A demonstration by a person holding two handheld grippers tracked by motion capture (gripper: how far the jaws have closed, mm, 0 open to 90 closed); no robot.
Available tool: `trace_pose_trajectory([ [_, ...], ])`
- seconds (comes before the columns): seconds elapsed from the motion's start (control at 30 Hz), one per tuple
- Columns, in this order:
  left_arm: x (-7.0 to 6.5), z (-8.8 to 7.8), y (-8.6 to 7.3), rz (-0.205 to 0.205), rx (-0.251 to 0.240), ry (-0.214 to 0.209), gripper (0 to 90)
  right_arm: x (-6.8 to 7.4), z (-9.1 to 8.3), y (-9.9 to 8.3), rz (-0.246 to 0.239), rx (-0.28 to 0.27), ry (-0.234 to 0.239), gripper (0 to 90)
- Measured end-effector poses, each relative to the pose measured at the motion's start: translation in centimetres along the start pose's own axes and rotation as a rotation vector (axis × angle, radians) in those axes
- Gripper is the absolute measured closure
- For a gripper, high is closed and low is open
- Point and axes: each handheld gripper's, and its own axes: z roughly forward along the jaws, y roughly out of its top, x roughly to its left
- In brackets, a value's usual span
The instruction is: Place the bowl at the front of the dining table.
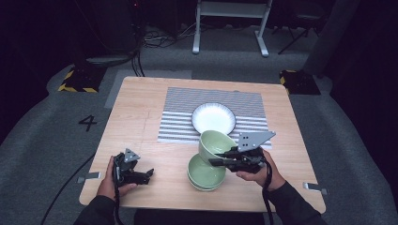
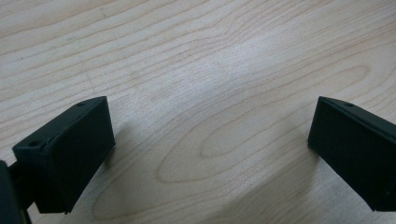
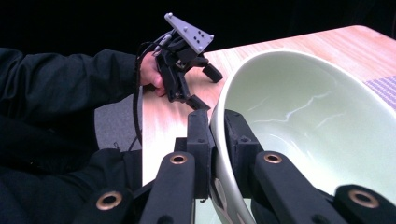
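A: How far along does this look?

B: Midway, I'd judge. The right gripper (image 1: pixel 220 157) has its jaws clamped on the rim of a pale green glazed ceramic bowl (image 1: pixel 215 142), one jaw inside the wall and one outside. The bowl hangs tilted, up off the counter (image 1: pixel 141 122), just above a stack of matching green bowls (image 1: pixel 205 173) that sits directly under the gripper.

A: Coming off the stack or going onto it?

B: I cannot tell from this moment alone. Either way, setting it down is what's left. A white round plate with a dark rim (image 1: pixel 213 117) lies on the grey striped placemat (image 1: pixel 183 108) just beyond the gripper, and it's bare.

A: And the left gripper (image 1: pixel 141 176)?

B: Jaws wide apart, nothing between them, resting low over bare wood well to the side of the bowls.

A: Anything hard to read?

B: How many bowls are stacked; the held one and the right hand (image 1: pixel 258 174) cover part of it. In the right gripper view the bowl's far rim is cut off.
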Motion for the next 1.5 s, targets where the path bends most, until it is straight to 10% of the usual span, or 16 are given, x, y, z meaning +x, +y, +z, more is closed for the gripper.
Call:
trace_pose_trajectory([
  [1.5, 0.0, 0.0, 0.0, -0.001, -0.001, 0.0, 0.4, -5.5, 1.5, 0.6, 0.06, 0.008, -0.196, 82.5],
])
